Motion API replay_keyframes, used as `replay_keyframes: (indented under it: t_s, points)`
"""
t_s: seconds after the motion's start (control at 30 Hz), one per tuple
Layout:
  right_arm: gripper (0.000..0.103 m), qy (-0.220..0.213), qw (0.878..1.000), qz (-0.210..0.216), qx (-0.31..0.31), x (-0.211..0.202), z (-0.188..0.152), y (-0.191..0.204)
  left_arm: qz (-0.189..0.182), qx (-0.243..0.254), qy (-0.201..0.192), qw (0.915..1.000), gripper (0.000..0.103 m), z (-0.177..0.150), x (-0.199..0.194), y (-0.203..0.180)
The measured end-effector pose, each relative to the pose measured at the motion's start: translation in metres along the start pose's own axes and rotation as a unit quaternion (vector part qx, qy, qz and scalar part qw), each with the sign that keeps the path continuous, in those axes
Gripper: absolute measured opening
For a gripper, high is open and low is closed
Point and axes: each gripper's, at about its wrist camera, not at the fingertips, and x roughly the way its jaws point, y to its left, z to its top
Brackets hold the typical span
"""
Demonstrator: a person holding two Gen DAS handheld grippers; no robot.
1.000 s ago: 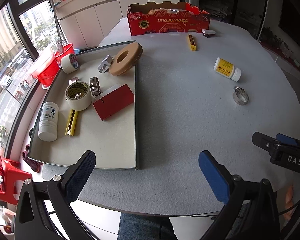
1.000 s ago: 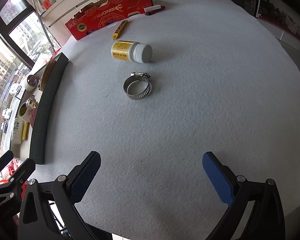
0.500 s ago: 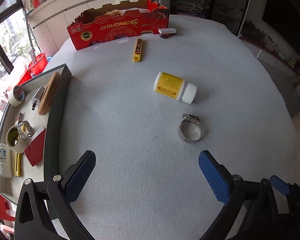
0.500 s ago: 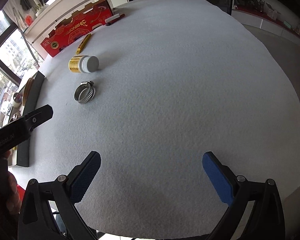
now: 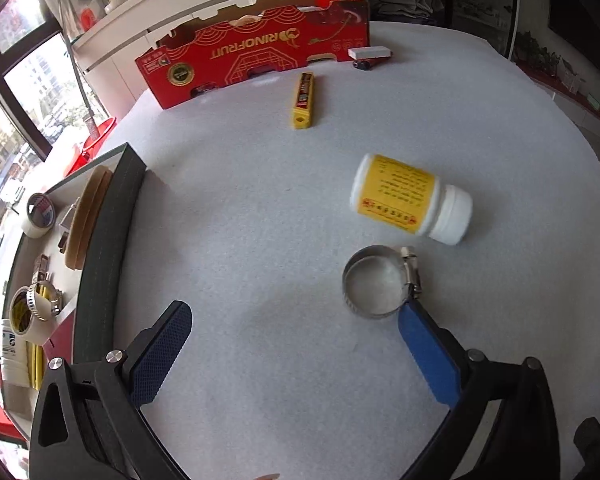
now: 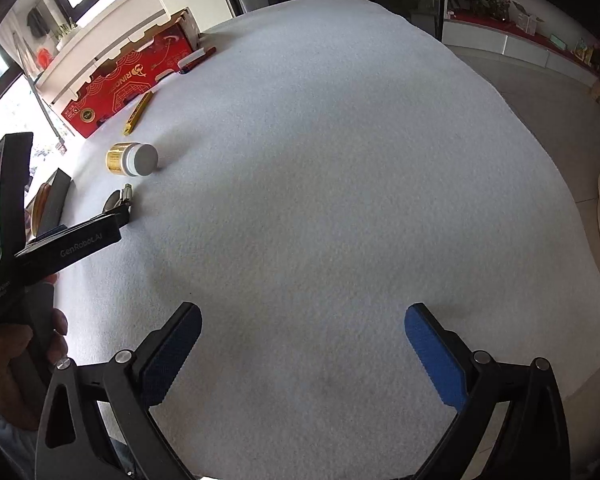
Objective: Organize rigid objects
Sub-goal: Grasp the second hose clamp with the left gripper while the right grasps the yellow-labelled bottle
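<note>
Left wrist view: left tool (image 5: 294, 326) spread wide over the grey tabletop (image 5: 260, 208). Its right pad tip is at the near rim of a metal hose clamp (image 5: 376, 282), a steel band lying flat with its screw housing at the right. Just beyond lies a white bottle (image 5: 412, 200) on its side, with a yellow label.

Right wrist view: right tool (image 6: 302, 330) wide, holding nothing, above bare felt. The clamp (image 6: 118, 200) is partly hidden behind the left tool.
</note>
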Motion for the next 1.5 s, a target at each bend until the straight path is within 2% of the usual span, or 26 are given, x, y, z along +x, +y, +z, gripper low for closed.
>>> replay_keyframes:
  t_s: [0.03,0.13,0.27,0.37,0.5,0.63,0.73,0.8,0.83,0.97,1.03,1.1,1.37,1.5]
  points:
    - [0.102,-0.001,1.000,0.005,-0.005,0.002,0.003,0.005,0.004,-0.012,0.001,0.9999,0.103,0.000,0.003,0.011]
    - [0.102,-0.005,0.999,0.018,-0.030,0.009,0.017,0.026,-0.017,-0.032,0.012,0.9993,0.103,-0.001,0.008,0.024]
    - [0.102,-0.015,0.997,0.033,-0.068,0.014,0.044,0.060,-0.004,-0.004,-0.005,1.0000,0.103,0.002,0.005,0.011]
    - [0.102,-0.022,0.997,0.032,-0.073,0.015,0.059,0.070,-0.010,0.010,-0.019,0.9997,0.103,0.007,-0.001,0.000]
    - [0.102,-0.028,0.998,0.035,-0.054,0.010,0.063,0.060,-0.038,0.013,-0.042,0.9983,0.103,0.010,-0.015,-0.006]
    - [0.102,-0.020,0.999,0.029,-0.034,0.010,0.059,0.045,-0.064,0.013,-0.038,0.9972,0.103,0.011,-0.020,-0.014]
    - [0.102,-0.017,0.999,0.023,-0.023,0.011,0.058,0.036,-0.059,0.024,-0.019,0.9978,0.103,0.018,-0.007,-0.031]
    - [0.102,-0.015,1.000,0.021,-0.017,0.011,0.058,0.031,-0.041,0.038,-0.001,0.9984,0.103,0.020,0.007,-0.042]
    - [0.102,-0.015,1.000,0.022,-0.015,0.010,0.059,0.029,-0.045,0.025,-0.018,0.9985,0.103,0.022,0.007,-0.040]
    - [0.102,-0.018,0.999,0.022,-0.019,0.011,0.064,0.034,-0.033,-0.021,-0.011,0.9992,0.103,0.026,0.017,-0.010]
    - [0.102,-0.018,0.999,0.030,-0.028,0.015,0.070,0.043,-0.030,-0.050,-0.009,0.9983,0.103,0.027,0.020,0.010]
    - [0.102,-0.018,0.998,0.038,-0.046,0.022,0.079,0.057,-0.051,-0.072,0.002,0.9961,0.103,0.027,0.026,0.023]
    - [0.102,0.007,0.991,0.054,-0.124,0.064,0.116,0.122,-0.061,-0.057,-0.025,0.9962,0.103,0.023,0.025,0.024]
    - [0.102,0.030,0.983,0.059,-0.171,0.085,0.125,0.152,-0.064,-0.055,-0.025,0.9962,0.103,0.022,0.025,0.025]
